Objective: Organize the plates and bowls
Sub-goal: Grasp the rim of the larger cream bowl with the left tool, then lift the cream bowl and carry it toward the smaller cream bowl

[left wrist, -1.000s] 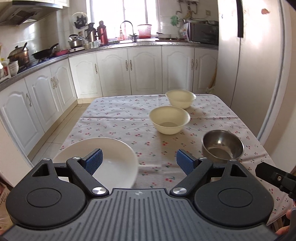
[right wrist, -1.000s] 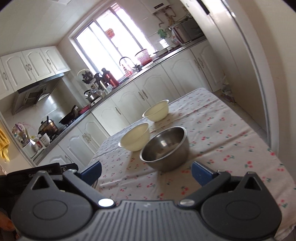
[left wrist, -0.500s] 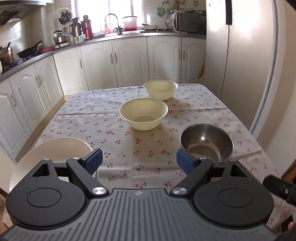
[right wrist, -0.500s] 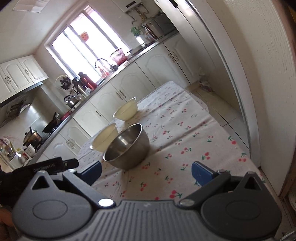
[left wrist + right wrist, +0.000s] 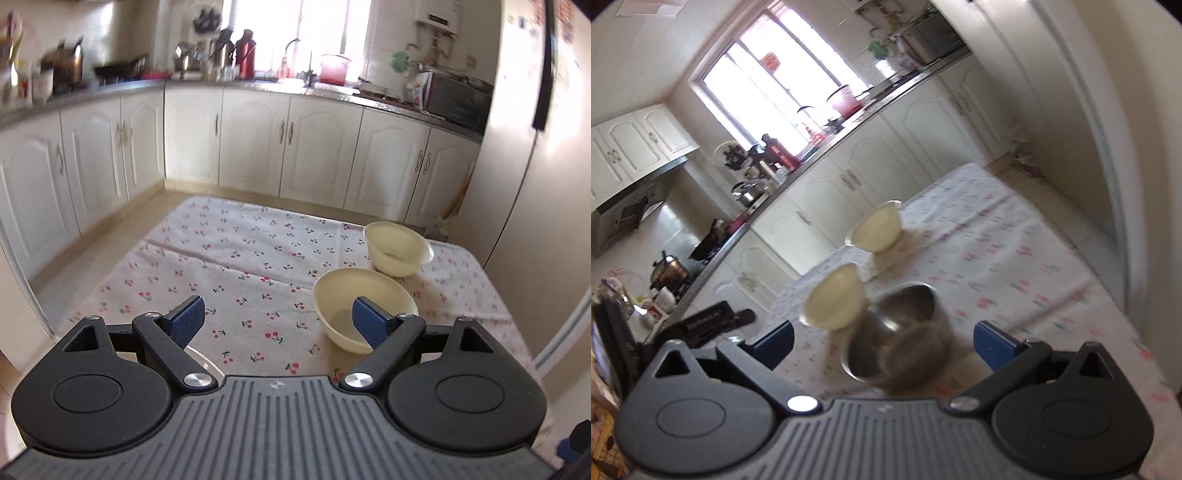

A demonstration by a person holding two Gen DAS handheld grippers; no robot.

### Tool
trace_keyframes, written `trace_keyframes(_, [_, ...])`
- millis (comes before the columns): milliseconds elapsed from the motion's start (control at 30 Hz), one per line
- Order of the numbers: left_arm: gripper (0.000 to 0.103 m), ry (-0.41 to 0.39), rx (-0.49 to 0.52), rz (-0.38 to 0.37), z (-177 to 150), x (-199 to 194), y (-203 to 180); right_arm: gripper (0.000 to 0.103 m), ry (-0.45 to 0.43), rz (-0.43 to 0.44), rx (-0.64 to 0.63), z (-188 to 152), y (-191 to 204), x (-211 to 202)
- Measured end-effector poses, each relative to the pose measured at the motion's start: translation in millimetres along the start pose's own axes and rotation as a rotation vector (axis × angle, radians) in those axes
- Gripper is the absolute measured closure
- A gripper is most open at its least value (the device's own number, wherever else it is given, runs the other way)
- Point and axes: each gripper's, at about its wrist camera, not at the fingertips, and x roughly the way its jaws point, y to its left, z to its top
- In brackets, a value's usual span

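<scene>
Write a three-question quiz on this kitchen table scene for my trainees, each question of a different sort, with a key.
1. True or false: the left gripper is shut on a cream bowl.
2. Multiple choice: in the right wrist view, which thing lies nearest ahead of the right gripper? A) the metal bowl B) the far cream bowl C) a kettle
3. Fill in: the number of cream bowls on the tablecloth in the left wrist view is ____.

Key
1. False: its jaws stand open and hold nothing; the near cream bowl sits on the cloth behind its right finger.
2. A
3. Two
</scene>
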Motion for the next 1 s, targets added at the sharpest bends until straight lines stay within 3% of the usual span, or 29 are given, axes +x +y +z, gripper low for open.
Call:
trace_keyframes(167, [0.000,0.059,-0.096,-0.060,13,21,20,0.000,0.056,0.058,0.034,22,15,35])
trace_keyframes(367, [0.000,0.147,-0.217,-0.256,22,43,30,0.000,0.135,0.136,0.146,40,18,81])
trace_keyframes(533, [0.000,0.195,-0.275,-0.333,14,57,24,0.000,0.175,0.131,0.185,54,17,115])
trace_keyframes(767, [0.000,0.234,-0.297,-0.327,3,68,6,0.005,0.252,0.110,0.194,76,2,151])
trace_keyframes(1000, [0.000,0.194,-0.215,-0.330,-8,70,-19,0.004,0.311,0.143,0.134,87,4,172])
